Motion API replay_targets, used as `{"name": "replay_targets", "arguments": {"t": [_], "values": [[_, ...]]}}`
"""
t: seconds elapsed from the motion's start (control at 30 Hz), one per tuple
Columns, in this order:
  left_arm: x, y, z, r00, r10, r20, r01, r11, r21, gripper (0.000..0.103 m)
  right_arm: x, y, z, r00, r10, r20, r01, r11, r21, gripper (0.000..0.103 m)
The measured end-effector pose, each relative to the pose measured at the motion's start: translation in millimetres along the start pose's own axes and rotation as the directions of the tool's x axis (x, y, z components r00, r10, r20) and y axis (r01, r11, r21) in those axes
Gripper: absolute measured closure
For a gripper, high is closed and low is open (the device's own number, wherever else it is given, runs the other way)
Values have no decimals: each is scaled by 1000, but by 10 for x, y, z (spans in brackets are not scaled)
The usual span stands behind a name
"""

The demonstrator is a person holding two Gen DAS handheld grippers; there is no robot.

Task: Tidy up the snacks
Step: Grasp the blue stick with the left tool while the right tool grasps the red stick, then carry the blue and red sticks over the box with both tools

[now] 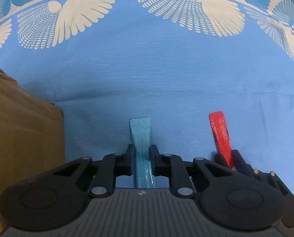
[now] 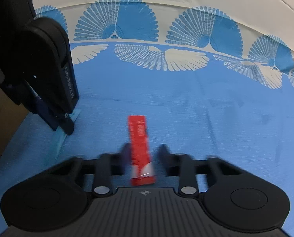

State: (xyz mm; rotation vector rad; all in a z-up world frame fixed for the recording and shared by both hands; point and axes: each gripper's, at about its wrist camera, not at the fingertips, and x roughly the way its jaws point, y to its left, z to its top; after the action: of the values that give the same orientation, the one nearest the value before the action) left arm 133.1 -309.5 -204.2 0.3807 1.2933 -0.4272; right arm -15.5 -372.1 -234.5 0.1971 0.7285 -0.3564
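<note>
1. Left claw [image 1: 141,154] closed on teal snack stick [image 1: 142,138], lying on blue cloth [image 1: 147,79] just beside cardboard box [image 1: 18,128].
2. Right claw [image 2: 145,154] around red snack stick [image 2: 140,144], farther from box; pad contact blurred.
3. Both sticks not yet lifted; sorting apparently remaining.

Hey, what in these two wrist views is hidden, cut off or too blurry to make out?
- Left wrist view: the brown cardboard box is cut off by the left edge.
- Left wrist view: the print on the teal plastic snack stick is too small.
- Right wrist view: the right hand-held gripper fingers are motion-blurred, so contact with the red snack stick is unclear.
</note>
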Motion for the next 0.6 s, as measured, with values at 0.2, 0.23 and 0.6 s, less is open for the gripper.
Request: {"name": "replay_targets", "arguments": {"t": [0.2,0.23,0.6], "values": [[-379,47,-166,998,-36,56,35,999,25,86,-357,-95,65,1000,11,10,-13,991,133,84],[-470,30,-193,996,-46,70,44,998,32,86,-453,-92,78,1000,12,21,-15,990,137,84],[-1665,17,-1082,964,-162,210,135,982,134,86,-1809,106,131,988,-3,151,-23,985,171,84]]}}
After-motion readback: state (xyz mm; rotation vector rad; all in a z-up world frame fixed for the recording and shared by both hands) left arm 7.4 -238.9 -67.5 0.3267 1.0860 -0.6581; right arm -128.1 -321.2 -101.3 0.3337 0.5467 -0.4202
